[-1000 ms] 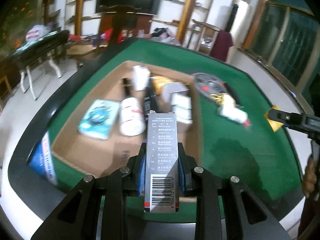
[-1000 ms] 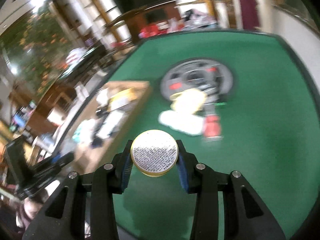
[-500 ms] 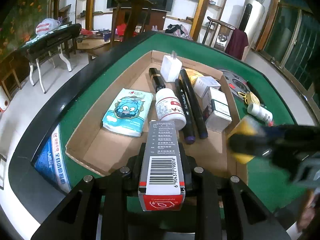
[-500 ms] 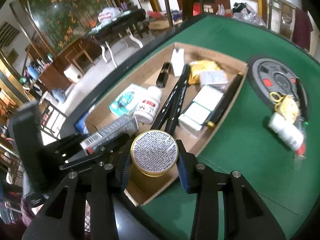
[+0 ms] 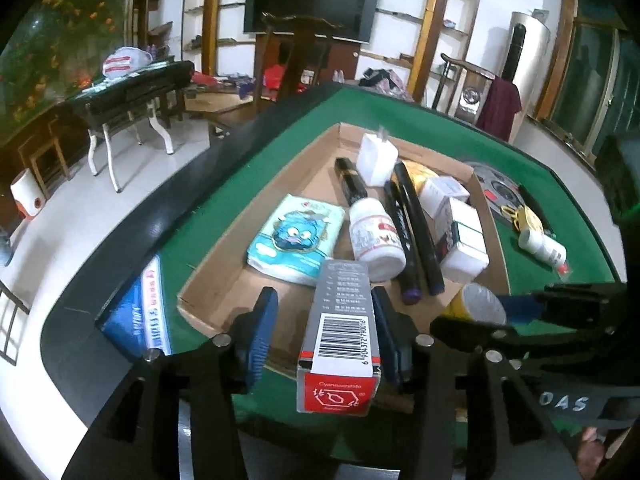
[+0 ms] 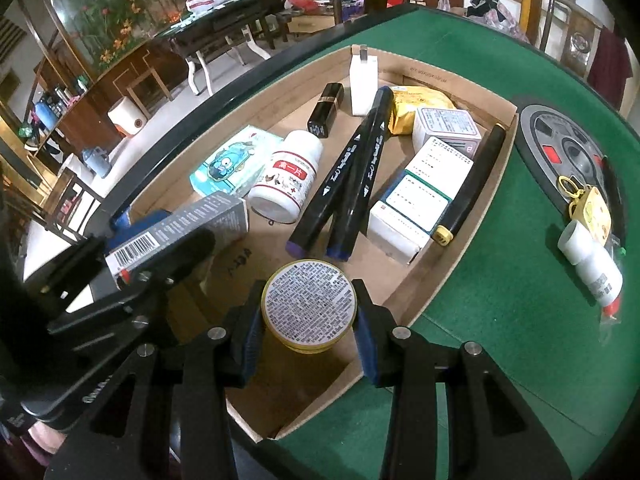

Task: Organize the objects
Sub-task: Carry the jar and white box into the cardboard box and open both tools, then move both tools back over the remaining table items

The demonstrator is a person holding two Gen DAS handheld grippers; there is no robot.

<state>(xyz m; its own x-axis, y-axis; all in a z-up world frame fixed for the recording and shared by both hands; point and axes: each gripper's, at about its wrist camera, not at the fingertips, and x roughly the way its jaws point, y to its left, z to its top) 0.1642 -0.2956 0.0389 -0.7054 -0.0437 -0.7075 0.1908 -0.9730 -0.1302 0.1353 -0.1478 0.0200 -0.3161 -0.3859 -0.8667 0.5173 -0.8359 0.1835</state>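
Note:
A shallow cardboard tray lies on the green table. My left gripper hangs over its near end with a grey carton with a barcode and a red end between its jaws. The jaws are opening: the left pad stands clear of the carton, which leans on the right pad. Beside it, my right gripper is shut on a round yellow tin with a printed lid, low over the tray's near right corner.
The tray holds a tissue pack, a white pill bottle, black markers, white boxes, a lipstick and a charger. On the felt to the right lie a small white bottle, a yellow padlock and a grey disc.
The left jaws have spread and let go of the carton. The right gripper has swung in from over the felt with the tin and come down over the tray beside the left one.

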